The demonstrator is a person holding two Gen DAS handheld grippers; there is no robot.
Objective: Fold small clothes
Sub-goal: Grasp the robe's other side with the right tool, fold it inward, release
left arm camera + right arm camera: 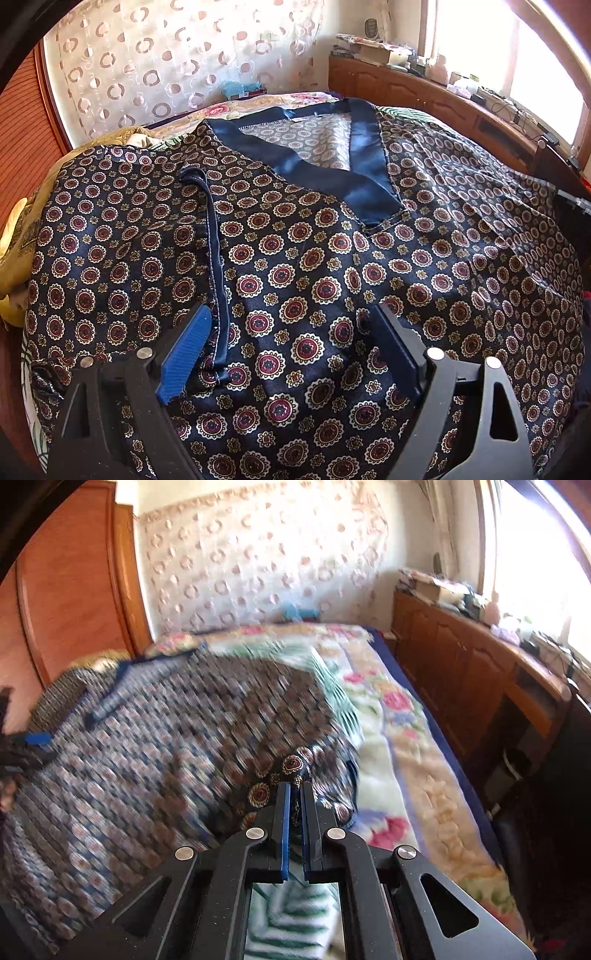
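Motion blurs the patterned shirt (155,746) across the right wrist view.

V-neck top (314,266): navy satin, red-and-cream medallion print, solid blue neckline trim (365,173). Blanket (399,716): cream, pink floral, blue border. Curtain (177,62): sheer cream, ring pattern. Gripper pads (184,354): blue, on black frames.

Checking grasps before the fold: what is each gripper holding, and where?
Right gripper is shut on the patterned shirt's edge nearest the floral blanket. Left gripper is open, holding nothing.

One patterned shirt (314,258), one floral blanket (406,709), two grippers, one wooden cabinet (461,672)
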